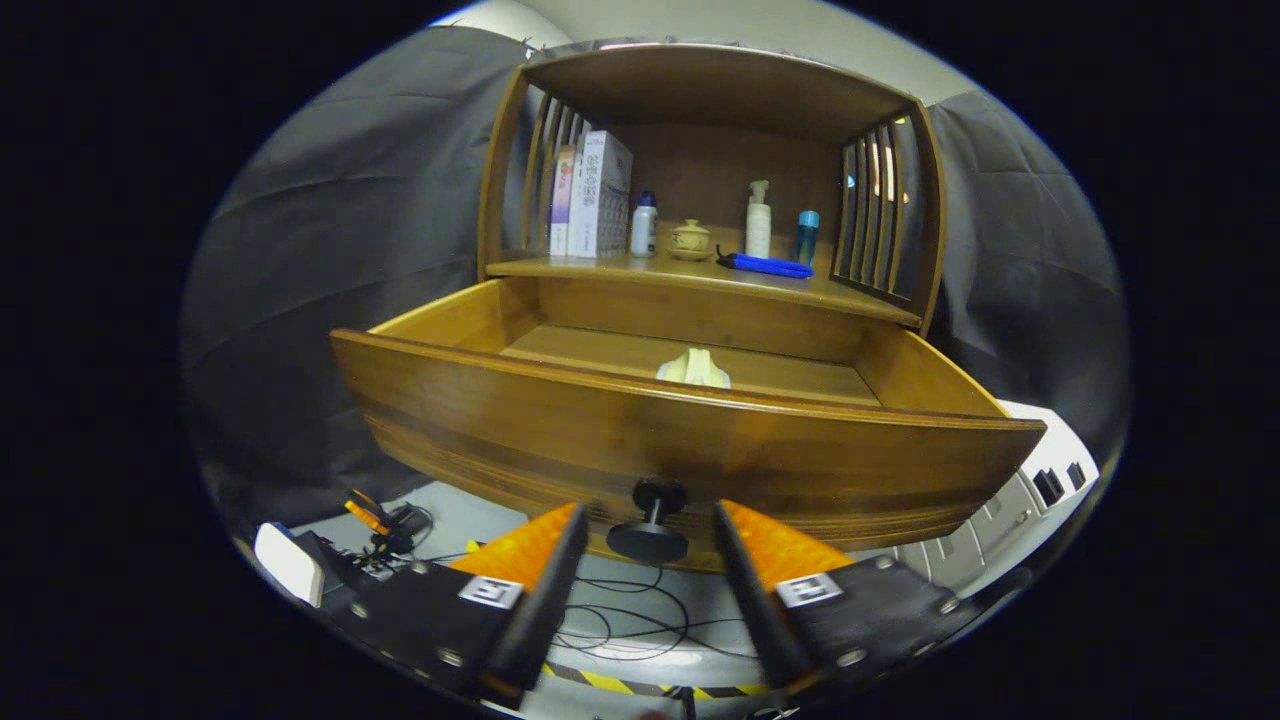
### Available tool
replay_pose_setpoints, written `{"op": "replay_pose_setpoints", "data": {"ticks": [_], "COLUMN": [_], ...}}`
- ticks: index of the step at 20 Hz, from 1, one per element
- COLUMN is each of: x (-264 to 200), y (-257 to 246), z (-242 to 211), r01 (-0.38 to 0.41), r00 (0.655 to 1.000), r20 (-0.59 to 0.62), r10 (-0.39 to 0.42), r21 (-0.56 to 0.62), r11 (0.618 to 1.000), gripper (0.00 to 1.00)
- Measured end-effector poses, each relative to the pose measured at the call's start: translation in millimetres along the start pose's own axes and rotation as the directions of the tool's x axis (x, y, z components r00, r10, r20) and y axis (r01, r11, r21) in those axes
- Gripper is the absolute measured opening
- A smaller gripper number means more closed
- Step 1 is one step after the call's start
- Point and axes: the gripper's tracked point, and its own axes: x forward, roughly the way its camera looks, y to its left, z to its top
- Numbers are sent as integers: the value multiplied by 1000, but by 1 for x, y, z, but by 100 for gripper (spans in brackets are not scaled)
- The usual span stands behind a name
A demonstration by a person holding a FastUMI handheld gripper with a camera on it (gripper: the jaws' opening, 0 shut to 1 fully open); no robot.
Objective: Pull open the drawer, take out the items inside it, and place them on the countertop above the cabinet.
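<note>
A wooden cabinet [700,90] stands against dark cloth, its drawer [690,440] pulled well out toward the camera. The gripper [650,530] sits just in front of the drawer's face with its fingers spread wide, one on each side of the dark round knob [650,520] but not touching it. Inside the drawer, near the middle of its floor, lies a pale cream item [694,368], partly hidden by the drawer front. Above the drawer, the counter [600,270] carries upright boxes [597,195], a small white bottle [644,224], a little lidded pot [690,240], a white pump bottle [758,220], a blue-capped bottle [806,236] and a flat blue item [768,265]. Cables [630,620] lie on the floor below the gripper.
</note>
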Motion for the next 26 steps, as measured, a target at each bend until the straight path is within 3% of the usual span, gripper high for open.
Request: {"op": "replay_pose_setpoints", "data": {"ticks": [1, 3, 7, 12, 16, 20, 26], "x": [-5, -14, -26, 3, 48, 98, 147], "y": [4, 9, -1, -19, -46, -53, -56], "z": [14, 41, 111, 175, 185, 164, 112], "r01": [-22, -49, -24, 12, 101, 139, 202], "r00": [999, 995, 982, 981, 990, 988, 934], "r20": [35, 94, 186, 190, 83, -87, -327], "r10": [21, 46, 14, -29, -109, -127, -145], "r21": [11, 29, 51, 89, 95, 144, 146], "r11": [1000, 998, 998, 996, 990, 980, 969], "gripper": [98, 98, 97, 97, 97, 97, 97]}}
